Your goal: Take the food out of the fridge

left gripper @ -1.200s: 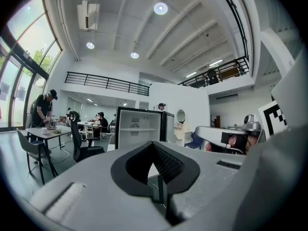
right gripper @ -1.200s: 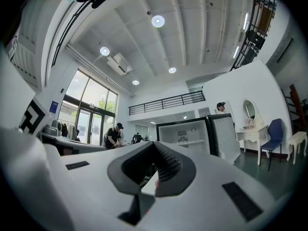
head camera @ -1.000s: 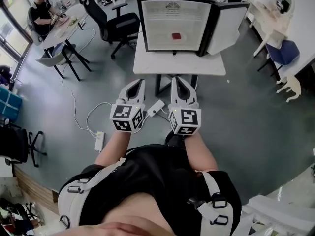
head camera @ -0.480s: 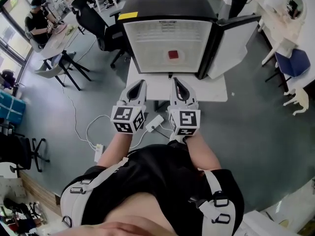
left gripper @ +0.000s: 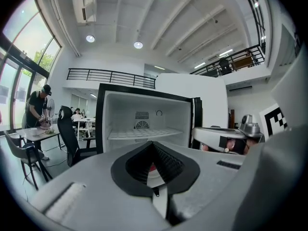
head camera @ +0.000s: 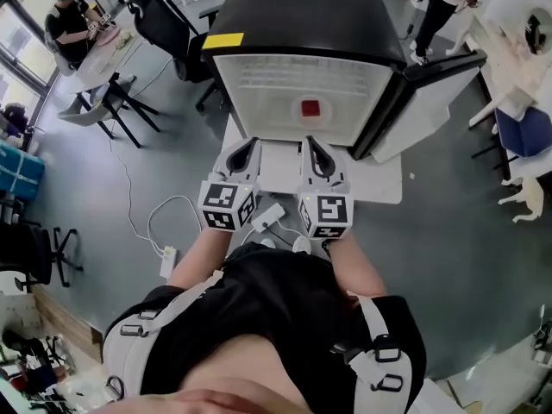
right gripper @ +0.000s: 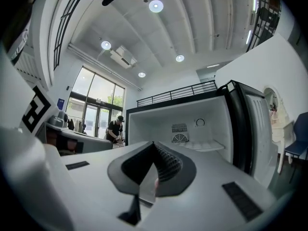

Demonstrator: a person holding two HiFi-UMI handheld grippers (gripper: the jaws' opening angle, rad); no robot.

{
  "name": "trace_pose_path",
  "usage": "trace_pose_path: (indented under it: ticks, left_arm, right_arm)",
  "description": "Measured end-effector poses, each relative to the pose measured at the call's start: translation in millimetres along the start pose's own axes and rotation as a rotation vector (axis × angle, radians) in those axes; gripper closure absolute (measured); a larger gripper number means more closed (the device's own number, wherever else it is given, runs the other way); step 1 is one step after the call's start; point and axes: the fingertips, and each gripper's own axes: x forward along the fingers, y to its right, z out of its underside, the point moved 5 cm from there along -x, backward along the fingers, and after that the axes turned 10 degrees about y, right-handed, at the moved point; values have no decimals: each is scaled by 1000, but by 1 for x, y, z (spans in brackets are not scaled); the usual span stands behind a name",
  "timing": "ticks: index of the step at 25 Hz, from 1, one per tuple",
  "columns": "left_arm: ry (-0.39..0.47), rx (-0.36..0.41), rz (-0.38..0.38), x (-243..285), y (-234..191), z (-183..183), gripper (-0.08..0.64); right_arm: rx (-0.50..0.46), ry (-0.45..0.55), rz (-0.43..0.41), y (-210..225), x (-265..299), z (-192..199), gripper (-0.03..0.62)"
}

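Observation:
A small black fridge (head camera: 302, 24) stands open on a white table (head camera: 379, 184), its door (head camera: 431, 93) swung out to the right. Inside on the white floor lies a small red food item (head camera: 310, 109). My left gripper (head camera: 251, 144) and right gripper (head camera: 310, 142) are side by side just in front of the fridge's opening, both shut and empty. In the left gripper view the fridge (left gripper: 144, 121) with its wire shelf fills the middle beyond the left gripper (left gripper: 153, 143). The right gripper (right gripper: 154, 143) faces the same white interior (right gripper: 192, 129).
A power strip (head camera: 269, 216) with white cables lies on the grey floor under my arms. Desks, black office chairs (head camera: 151, 11) and a seated person (head camera: 69, 24) are at the upper left. Another chair (head camera: 522, 132) stands at the right.
Both grippers have moved forward together toward the fridge, which now looms larger and closer. Their tips now reach the table's edge in front of the opening. The jaws stayed shut.

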Motion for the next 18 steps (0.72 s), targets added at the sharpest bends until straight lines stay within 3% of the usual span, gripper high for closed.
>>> trace_pose_path:
  ticks: [7,10,12,14,18]
  left_arm:
    - [-1,-10,-3,10,-22,-1,557]
    - [-11,-23,0,12,-26,4,557]
    - [-18,-32,2,12,-27,7,557]
    - [-19,-39,3,13,-27,7,557]
    - [-39,-35,5,11,-28,14,557]
  right_arm:
    - [-44,-66,-15,6,13,21,584]
    - [-99,-105,-61,10,18,32,584]
    - [-158,-132,-127,10,19,39,564]
    - [-238,-168,-181,13,21,48,459]
    - [-488,-266,-254,21,24,82,408]
